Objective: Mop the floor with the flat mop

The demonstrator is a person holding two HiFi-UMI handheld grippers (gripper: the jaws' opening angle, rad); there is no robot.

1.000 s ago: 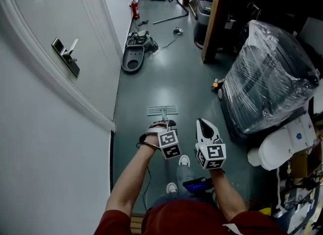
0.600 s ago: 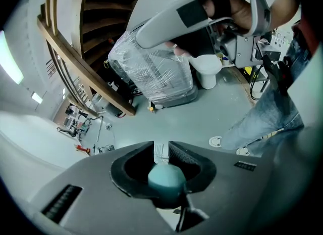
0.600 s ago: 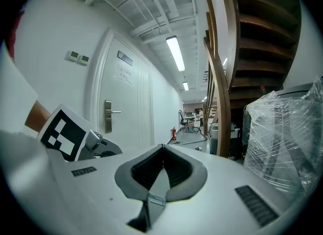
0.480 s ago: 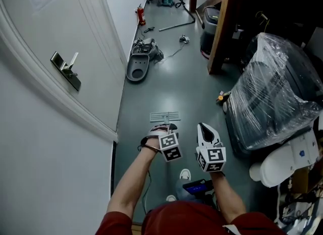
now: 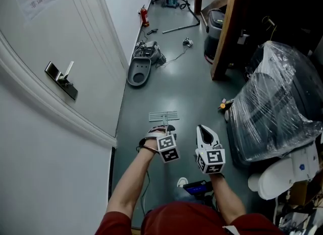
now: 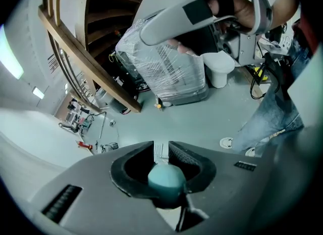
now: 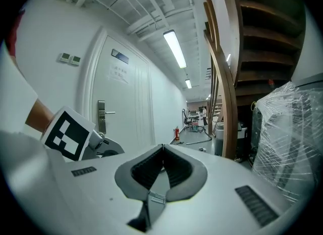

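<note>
Cool, even indoor light falls from ceiling strip lamps [image 7: 174, 47], leaving soft shadows on the floor [image 5: 176, 82]. Both gripper views bulge fisheye-wise, with black corners and blurred foregrounds.

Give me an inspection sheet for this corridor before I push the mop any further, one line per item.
Surface: grey floor; wet or dry cannot be told.
Job's things: flat mop head lies on the floor ahead of the grippers; the teal end of the mop handle sits in the left gripper.
Clutter: grey plastic shell and tangled heap by the wall; metal pole farther on; plastic-wrapped bulk at right.
Grippers: left gripper has its fingers closed on the mop handle; right gripper is shut and empty.
Cables: thin cord runs across the floor from the heap.
Surroundings: white door, wooden post, fire extinguisher.
</note>
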